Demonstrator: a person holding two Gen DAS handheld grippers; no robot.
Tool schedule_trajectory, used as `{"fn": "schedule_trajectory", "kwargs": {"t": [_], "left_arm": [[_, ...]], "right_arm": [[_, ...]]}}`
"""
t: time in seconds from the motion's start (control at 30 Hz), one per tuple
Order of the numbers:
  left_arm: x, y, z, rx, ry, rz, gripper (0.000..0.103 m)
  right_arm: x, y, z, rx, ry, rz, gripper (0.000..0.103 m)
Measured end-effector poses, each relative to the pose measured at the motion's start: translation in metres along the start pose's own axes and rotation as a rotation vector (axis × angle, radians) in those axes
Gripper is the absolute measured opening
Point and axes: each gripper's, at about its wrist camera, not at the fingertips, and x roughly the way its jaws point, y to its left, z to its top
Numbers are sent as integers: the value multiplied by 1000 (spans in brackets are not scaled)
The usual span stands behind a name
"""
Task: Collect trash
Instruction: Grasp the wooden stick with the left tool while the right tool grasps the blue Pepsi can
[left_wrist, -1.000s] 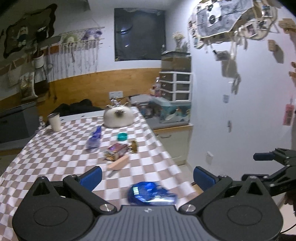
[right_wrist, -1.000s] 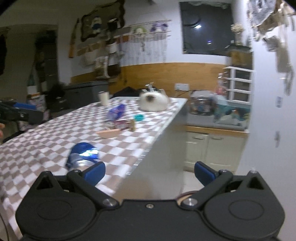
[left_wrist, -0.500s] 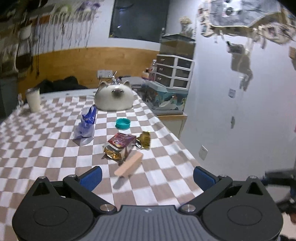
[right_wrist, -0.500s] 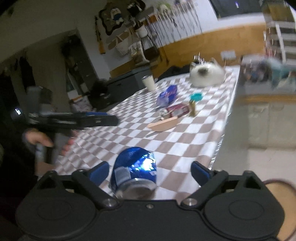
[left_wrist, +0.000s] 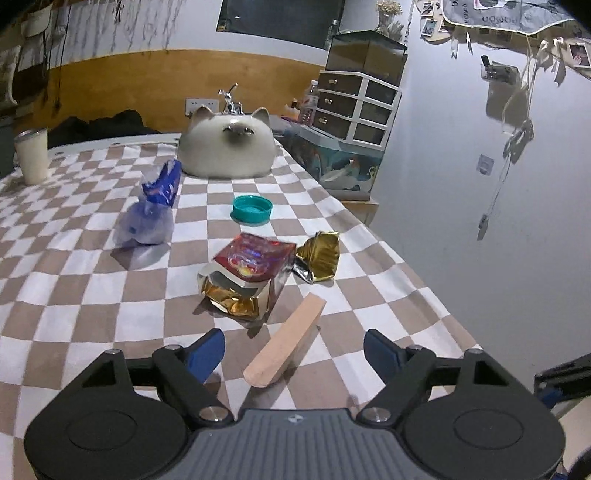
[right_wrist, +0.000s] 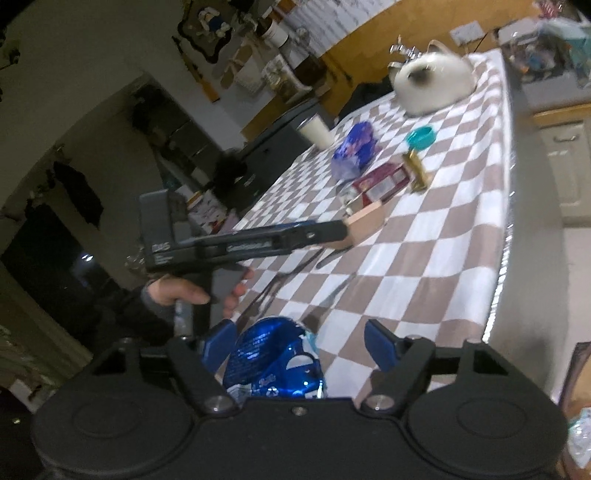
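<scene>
Trash lies on the checkered table (left_wrist: 74, 295). A tan wooden stick (left_wrist: 286, 345) lies between the open jaws of my left gripper (left_wrist: 293, 349). Beyond it are a red-and-gold box (left_wrist: 247, 273), a gold wrapper (left_wrist: 319, 254), a teal lid (left_wrist: 252, 209) and a blue plastic bag (left_wrist: 153, 206). My right gripper (right_wrist: 301, 345) is open, with a crushed blue can (right_wrist: 275, 363) between its jaws near the left finger. The left gripper also shows in the right wrist view (right_wrist: 343, 229), at the stick (right_wrist: 364, 221).
A white cat-shaped ornament (left_wrist: 227, 146) and a cream cup (left_wrist: 33, 155) stand at the table's far end. The table's right edge (right_wrist: 504, 236) drops to the floor beside cabinets (right_wrist: 565, 155). A drawer unit (left_wrist: 354, 107) stands against the wall.
The left gripper moved forward past the blue can to the wooden stick. The right gripper swung left and closed in on the can, which now sits between its jaws.
</scene>
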Motion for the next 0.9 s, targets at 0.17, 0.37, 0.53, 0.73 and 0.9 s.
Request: {"fn": "schedule_trajectory", "kwargs": {"t": [0.17,0.37,0.53,0.73,0.9], "left_arm": [[11,9,-1,-13,5,-8,72],[16,3,-1,-2,8,-31,57],[18,-3,-4,3,13,7,27],[9,-4,-12,-37,8,32,15],[-7,-11,-23,-43,-2,48,15]], "right_arm": [[21,-2,-3,10,88,86,78],[18,23,-12,-52,117,136,72],[15,35,-16,-47,138,121,55],[25,50,-24,-55,215,59,32],[26,64,-31,-78,204,39,25]]}}
